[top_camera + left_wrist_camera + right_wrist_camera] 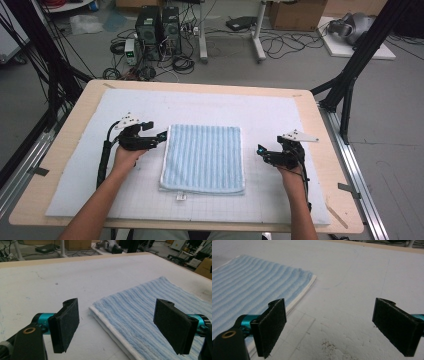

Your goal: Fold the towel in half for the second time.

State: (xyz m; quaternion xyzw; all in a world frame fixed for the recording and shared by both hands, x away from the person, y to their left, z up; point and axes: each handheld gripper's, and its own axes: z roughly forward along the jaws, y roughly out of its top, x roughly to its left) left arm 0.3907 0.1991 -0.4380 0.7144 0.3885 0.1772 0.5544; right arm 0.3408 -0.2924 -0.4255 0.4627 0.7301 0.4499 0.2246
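Your left hand-held gripper (161, 135) sits at the left edge of the folded blue striped towel (204, 157), jaws wide and holding nothing. Your right hand-held gripper (260, 150), also wide and holding nothing, sits just beside the towel's right edge on the counter's white mat (210, 102).

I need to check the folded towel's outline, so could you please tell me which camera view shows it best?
The high view: the folded blue striped towel shows whole there, all four edges on the white mat. The left gripper view gives just one corner and its white edge; the right gripper view another corner.
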